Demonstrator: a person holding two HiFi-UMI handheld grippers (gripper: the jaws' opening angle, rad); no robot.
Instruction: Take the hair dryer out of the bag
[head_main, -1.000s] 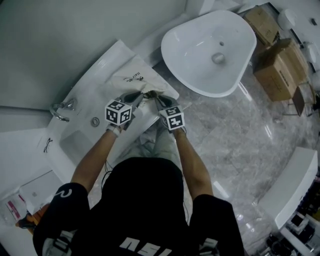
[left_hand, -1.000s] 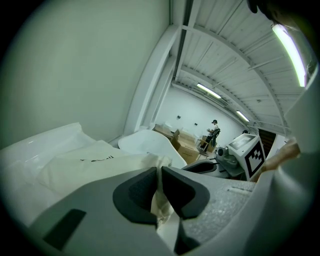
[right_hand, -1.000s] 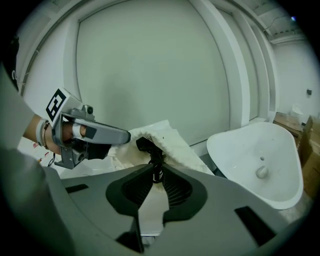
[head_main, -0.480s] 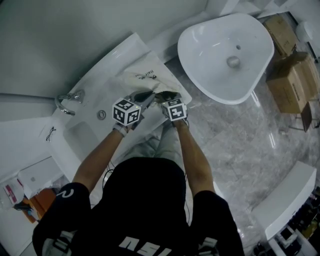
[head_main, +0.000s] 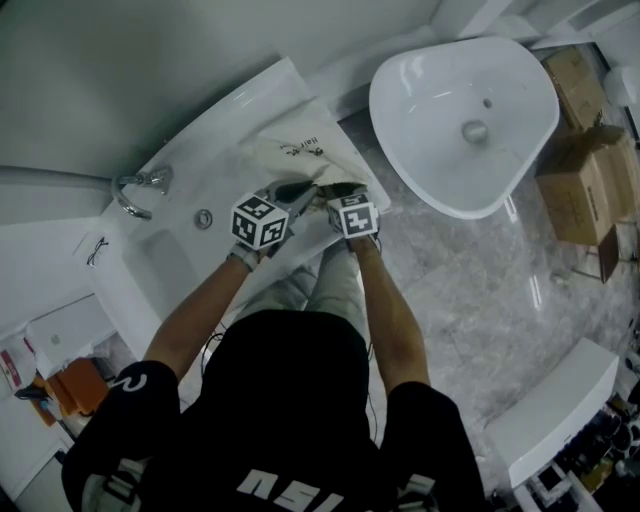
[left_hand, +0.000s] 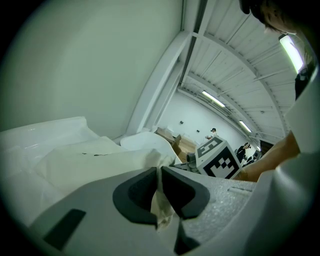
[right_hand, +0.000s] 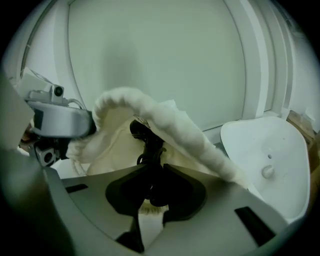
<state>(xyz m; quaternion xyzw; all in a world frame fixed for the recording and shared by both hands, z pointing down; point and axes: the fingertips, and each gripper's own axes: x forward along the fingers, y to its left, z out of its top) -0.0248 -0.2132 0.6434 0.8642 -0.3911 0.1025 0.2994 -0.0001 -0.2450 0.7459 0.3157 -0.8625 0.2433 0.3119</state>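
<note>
Black dryer, prob. cord, in cream bag.

Right gripper, lower centre: jaws closing on black dryer (mostly hidden) inside open bag; left gripper grips rim, left edge.

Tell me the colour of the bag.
The bag is cream-white with small dark print, clearest in the head view.
</note>
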